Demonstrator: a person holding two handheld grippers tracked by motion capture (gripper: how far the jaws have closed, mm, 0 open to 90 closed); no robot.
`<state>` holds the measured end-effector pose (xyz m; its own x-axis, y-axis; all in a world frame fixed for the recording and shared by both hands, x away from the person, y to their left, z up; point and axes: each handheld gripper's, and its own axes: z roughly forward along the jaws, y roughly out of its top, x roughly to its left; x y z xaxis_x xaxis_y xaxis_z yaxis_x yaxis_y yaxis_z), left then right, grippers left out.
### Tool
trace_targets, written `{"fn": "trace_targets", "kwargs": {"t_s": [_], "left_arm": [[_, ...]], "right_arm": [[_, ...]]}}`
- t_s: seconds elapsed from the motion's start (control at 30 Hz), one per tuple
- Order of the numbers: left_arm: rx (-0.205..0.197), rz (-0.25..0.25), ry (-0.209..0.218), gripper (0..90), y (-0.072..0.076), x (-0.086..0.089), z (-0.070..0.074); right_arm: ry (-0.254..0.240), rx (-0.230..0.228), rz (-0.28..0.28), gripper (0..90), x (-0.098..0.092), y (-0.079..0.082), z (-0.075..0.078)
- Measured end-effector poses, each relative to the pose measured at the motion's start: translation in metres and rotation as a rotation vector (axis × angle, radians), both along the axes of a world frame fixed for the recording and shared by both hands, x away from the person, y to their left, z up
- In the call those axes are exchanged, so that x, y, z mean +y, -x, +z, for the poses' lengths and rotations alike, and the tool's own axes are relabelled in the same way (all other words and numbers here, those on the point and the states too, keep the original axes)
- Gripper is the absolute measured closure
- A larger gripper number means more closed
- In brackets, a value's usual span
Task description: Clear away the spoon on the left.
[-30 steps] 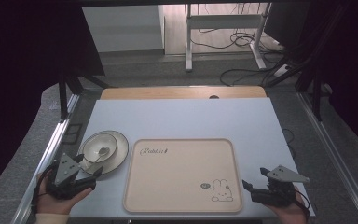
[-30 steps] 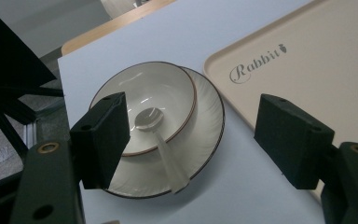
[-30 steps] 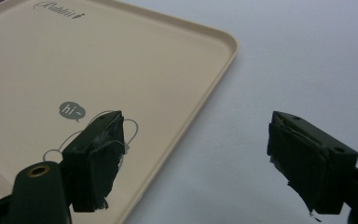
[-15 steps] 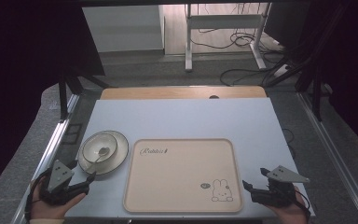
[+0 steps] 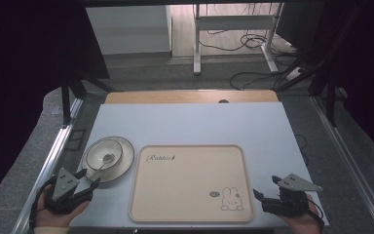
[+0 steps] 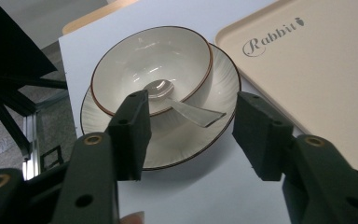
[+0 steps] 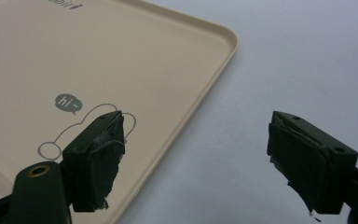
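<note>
A white bowl (image 5: 103, 153) with a brown rim sits on a ribbed white plate (image 5: 121, 168) at the table's left. A spoon (image 5: 106, 159) lies in the bowl, its handle over the near rim. My left gripper (image 5: 88, 178) is open just short of the plate's near edge, holding nothing. In the left gripper view the bowl (image 6: 151, 65), plate (image 6: 221, 79) and spoon (image 6: 189, 112) lie ahead of the open left gripper (image 6: 191, 128). My right gripper (image 5: 266, 187) is open and empty over the bare table, beside the tray's near right corner. The right gripper (image 7: 193, 158) straddles the tray's edge.
A beige tray (image 5: 191, 183) with a rabbit drawing and "Rabbit" lettering lies at the middle front, empty; it is the tray (image 6: 317, 70) to the plate's right and the tray (image 7: 74, 56) in the right gripper view. The pale blue table (image 5: 190, 122) stretches behind it.
The left gripper drew back toward the near left corner, then edged forward again toward the plate. The right gripper has stayed still.
</note>
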<state>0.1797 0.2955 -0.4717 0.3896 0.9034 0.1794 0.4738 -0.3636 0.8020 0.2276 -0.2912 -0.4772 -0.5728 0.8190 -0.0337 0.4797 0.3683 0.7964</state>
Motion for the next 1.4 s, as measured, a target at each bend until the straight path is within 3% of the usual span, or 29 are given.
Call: {"fn": "trace_targets", "kwargs": {"t_s": [0.47,0.83,0.97,1.4], "left_arm": [[-0.016,-0.005,-0.011,65.9,-0.0056,-0.0002,-0.0058],[-0.014,-0.013,-0.022,74.9,-0.0058,-0.0001,-0.0066],[-0.033,0.006,-0.019,78.7,-0.0054,0.0003,-0.0054],[-0.040,0.020,-0.043,86.9,-0.0057,-0.0015,-0.0061]], "right_arm": [[0.005,0.001,0.004,19.4,0.0003,-0.0001,-0.0006],[0.007,0.002,0.005,19.4,0.0003,-0.0001,-0.0008],[0.006,0.003,0.004,19.5,0.0002,0.0001,-0.0009],[0.012,0.001,0.006,19.5,-0.0003,0.0000,-0.0013]]}}
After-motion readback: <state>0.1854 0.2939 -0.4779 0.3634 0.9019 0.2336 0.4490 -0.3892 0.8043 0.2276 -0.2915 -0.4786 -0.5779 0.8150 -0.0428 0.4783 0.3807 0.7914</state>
